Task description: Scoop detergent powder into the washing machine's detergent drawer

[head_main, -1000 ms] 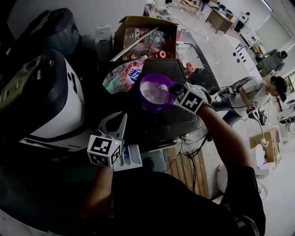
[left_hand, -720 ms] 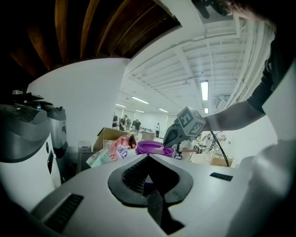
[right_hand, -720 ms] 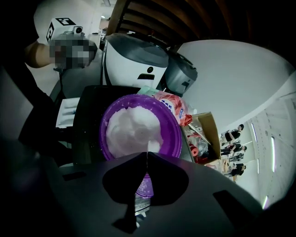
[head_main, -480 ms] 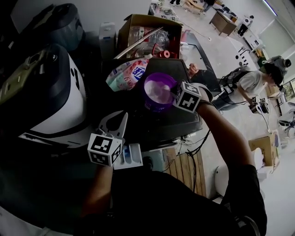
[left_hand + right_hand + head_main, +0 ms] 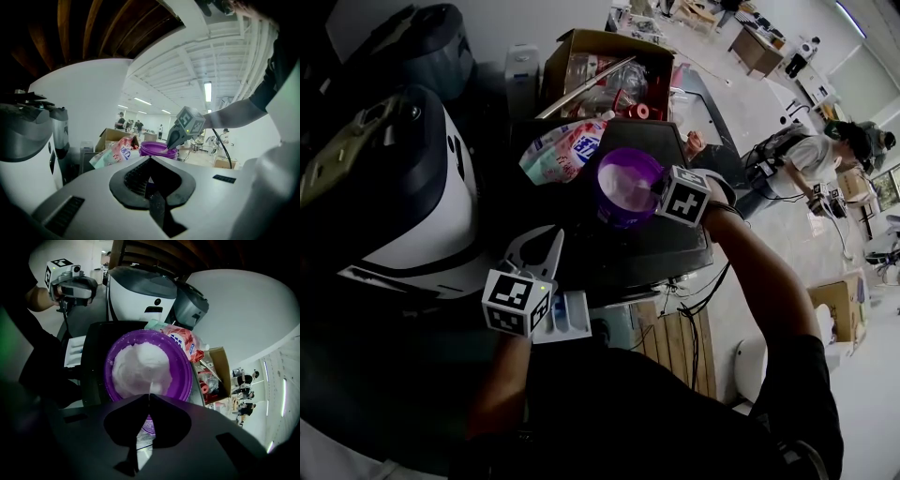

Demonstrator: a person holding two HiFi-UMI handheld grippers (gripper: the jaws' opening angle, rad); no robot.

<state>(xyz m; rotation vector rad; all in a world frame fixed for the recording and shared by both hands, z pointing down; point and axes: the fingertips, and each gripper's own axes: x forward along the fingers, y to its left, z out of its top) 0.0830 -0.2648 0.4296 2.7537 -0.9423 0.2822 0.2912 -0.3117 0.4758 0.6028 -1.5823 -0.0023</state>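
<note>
Right claw (image 5: 149, 395) pinched shut on a thin white scoop (image 5: 150, 387), whose tip is in the powder (image 5: 140, 366) of the purple bowl (image 5: 180, 376) just ahead; left claw (image 5: 151, 157) closed, empty; open drawer (image 5: 570, 314) just beside it.

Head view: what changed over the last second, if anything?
Barely anything. The right claw, shut on a thin white scoop, seems to have crept slightly further over the purple bowl of powder. The left claw, shut and empty, stayed beside the open detergent drawer. Bowl and drawer did not move; the camera itself shifted a little.
</note>
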